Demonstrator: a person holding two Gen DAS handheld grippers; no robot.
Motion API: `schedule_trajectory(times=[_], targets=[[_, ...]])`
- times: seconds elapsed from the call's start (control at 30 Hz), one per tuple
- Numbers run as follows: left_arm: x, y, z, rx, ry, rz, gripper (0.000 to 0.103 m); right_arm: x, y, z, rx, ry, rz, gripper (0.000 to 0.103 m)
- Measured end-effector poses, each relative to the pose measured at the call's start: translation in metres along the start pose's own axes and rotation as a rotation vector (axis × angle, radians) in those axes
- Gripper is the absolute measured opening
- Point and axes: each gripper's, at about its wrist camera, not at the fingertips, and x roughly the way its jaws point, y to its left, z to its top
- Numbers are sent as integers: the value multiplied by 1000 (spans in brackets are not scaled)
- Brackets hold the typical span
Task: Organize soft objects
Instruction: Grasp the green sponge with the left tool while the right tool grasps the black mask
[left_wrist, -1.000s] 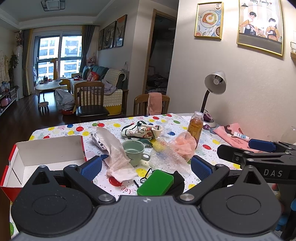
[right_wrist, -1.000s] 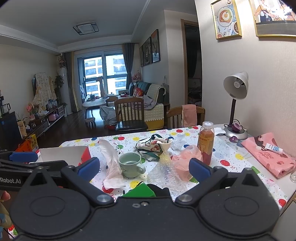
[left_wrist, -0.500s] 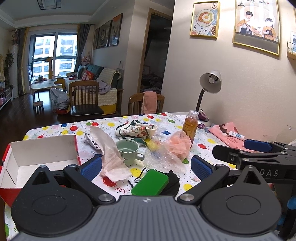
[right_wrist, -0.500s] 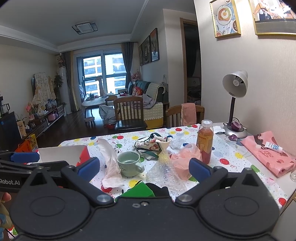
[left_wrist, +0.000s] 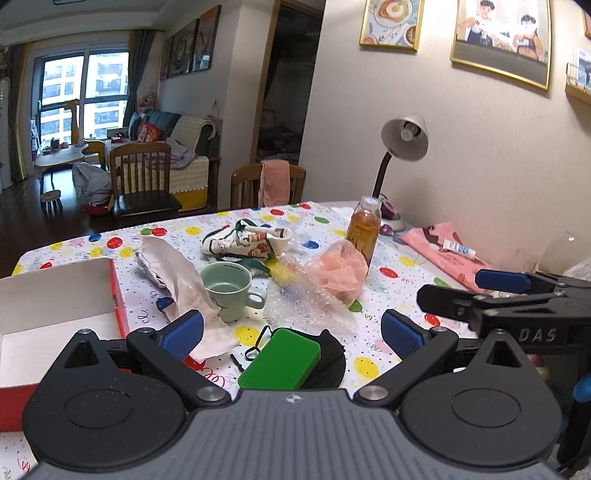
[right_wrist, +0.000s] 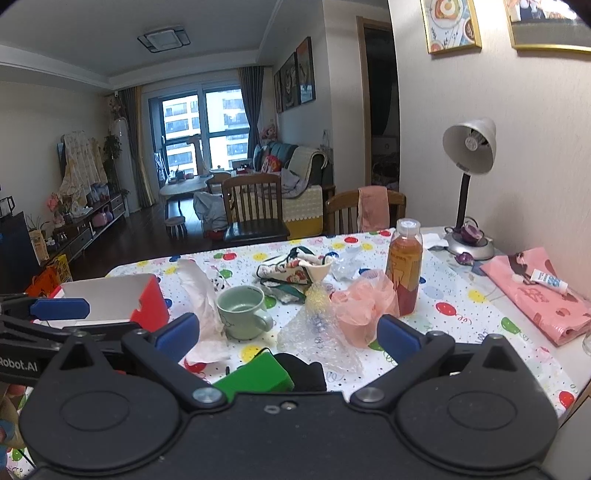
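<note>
Soft things lie scattered on the balloon-print tablecloth (left_wrist: 388, 266): a crumpled white tissue (left_wrist: 177, 280) (right_wrist: 201, 295), a pink mesh puff (left_wrist: 340, 271) (right_wrist: 364, 299), a sheet of bubble wrap (left_wrist: 306, 299) (right_wrist: 317, 328), a patterned cloth pouch (left_wrist: 243, 242) (right_wrist: 286, 271), a black cloth (left_wrist: 330, 356) under a green sponge block (left_wrist: 280, 358) (right_wrist: 255, 374). My left gripper (left_wrist: 291, 330) hovers open just short of the sponge. My right gripper (right_wrist: 288, 334) is also open, above the same spot. Neither holds anything.
A red-sided white box (left_wrist: 55, 306) (right_wrist: 107, 301) stands open at the left. A green mug (left_wrist: 229, 290), an amber bottle (left_wrist: 364, 227), a desk lamp (left_wrist: 402, 147) and a folded pink cloth (right_wrist: 539, 291) with a tube share the table. The wall runs along the right.
Both views have shifted slightly; the left gripper turned a little rightward, so the table objects sit further left in its view. Both grippers stay open and nothing was picked up.
</note>
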Motion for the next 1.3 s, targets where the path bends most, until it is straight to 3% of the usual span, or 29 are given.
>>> schedule_trajectory(times=[0.4, 0.77, 1.13, 1.3], targets=[[82, 0, -19, 104, 164, -39, 103, 59, -50, -11, -9, 130, 46, 98], [164, 11, -49, 187, 313, -27, 103, 141, -65, -42, -84, 347, 197, 81], [204, 17, -68, 239, 349, -13, 102, 201, -72, -64, -151, 473, 337, 65], [213, 18, -71, 244, 364, -35, 91, 215, -73, -65, -164, 487, 399, 55]])
